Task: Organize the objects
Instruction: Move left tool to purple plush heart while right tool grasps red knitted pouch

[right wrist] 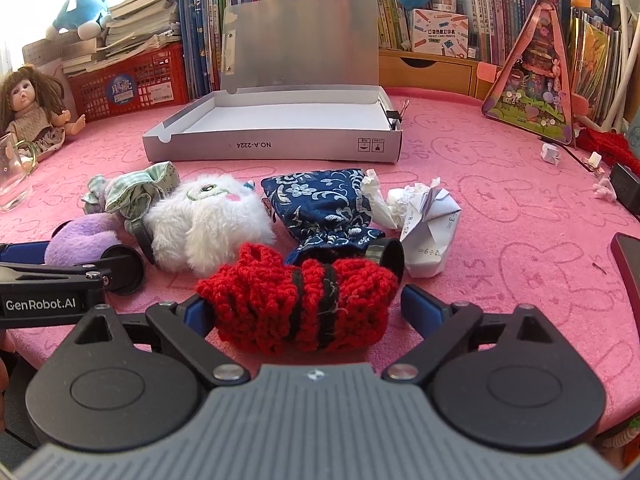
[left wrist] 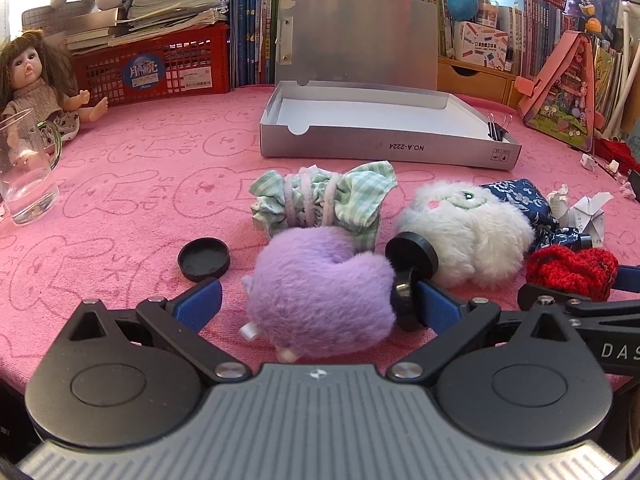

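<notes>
An open silver box (left wrist: 384, 146) (right wrist: 272, 148) stands on the pink cloth at the back. In front lie a green checked cloth bundle (left wrist: 320, 200) (right wrist: 136, 188), a white plush (left wrist: 468, 228) (right wrist: 212, 220), a blue patterned pouch (left wrist: 520, 200) (right wrist: 320, 208), a purple plush (left wrist: 320, 300) (right wrist: 80, 240) and a red knitted bundle (left wrist: 572, 272) (right wrist: 300, 304). My left gripper (left wrist: 320, 304) is open around the purple plush. My right gripper (right wrist: 308, 308) is open around the red knitted bundle.
A black lid (left wrist: 204, 258) lies left of the purple plush. A glass mug (left wrist: 24, 168) and a doll (left wrist: 36, 80) are at the far left. Crumpled and folded paper (right wrist: 424, 220) lies right of the pouch. A red crate (left wrist: 152, 68) and books line the back.
</notes>
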`<action>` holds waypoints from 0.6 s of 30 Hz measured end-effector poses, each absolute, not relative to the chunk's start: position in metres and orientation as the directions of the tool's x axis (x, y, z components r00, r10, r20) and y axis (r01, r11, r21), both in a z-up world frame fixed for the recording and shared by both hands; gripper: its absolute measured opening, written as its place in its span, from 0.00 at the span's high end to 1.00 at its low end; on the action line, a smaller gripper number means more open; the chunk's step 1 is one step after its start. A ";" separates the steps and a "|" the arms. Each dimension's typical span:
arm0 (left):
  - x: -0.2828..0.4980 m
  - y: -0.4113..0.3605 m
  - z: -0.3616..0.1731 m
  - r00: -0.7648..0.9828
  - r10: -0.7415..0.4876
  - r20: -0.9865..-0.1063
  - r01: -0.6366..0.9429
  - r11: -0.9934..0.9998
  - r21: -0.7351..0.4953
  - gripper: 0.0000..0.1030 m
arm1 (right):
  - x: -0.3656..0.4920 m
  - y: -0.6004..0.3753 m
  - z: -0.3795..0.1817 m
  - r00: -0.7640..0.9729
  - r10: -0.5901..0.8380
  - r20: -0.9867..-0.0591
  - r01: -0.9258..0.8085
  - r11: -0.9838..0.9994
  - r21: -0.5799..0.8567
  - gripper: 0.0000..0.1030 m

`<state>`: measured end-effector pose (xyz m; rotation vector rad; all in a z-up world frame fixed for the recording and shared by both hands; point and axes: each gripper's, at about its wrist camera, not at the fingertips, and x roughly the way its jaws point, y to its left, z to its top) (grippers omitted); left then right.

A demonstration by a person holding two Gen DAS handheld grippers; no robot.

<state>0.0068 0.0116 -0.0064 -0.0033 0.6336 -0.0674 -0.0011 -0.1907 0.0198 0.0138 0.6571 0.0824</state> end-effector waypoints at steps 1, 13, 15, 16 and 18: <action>0.005 0.011 -0.005 0.810 -0.065 -0.583 0.067 0.998 -0.019 0.00 | -0.001 -0.190 0.021 0.792 0.079 -0.605 -0.073 0.997 0.035 0.07; 0.001 0.010 0.000 0.817 -0.104 -0.568 0.094 0.994 -0.047 0.22 | -0.001 -0.188 0.022 0.786 0.095 -0.611 -0.083 0.995 0.049 0.21; -0.001 0.010 0.002 0.822 -0.102 -0.561 0.092 0.995 -0.046 0.25 | -0.002 -0.189 0.023 0.785 0.098 -0.611 -0.081 0.995 0.056 0.23; -0.003 0.010 0.004 0.824 -0.102 -0.557 0.094 0.995 -0.043 0.27 | -0.002 -0.189 0.024 0.786 0.102 -0.610 -0.083 0.995 0.059 0.24; -0.006 0.010 0.008 0.834 -0.101 -0.543 0.095 0.995 -0.040 0.33 | -0.003 -0.190 0.028 0.789 0.111 -0.605 -0.086 0.994 0.071 0.25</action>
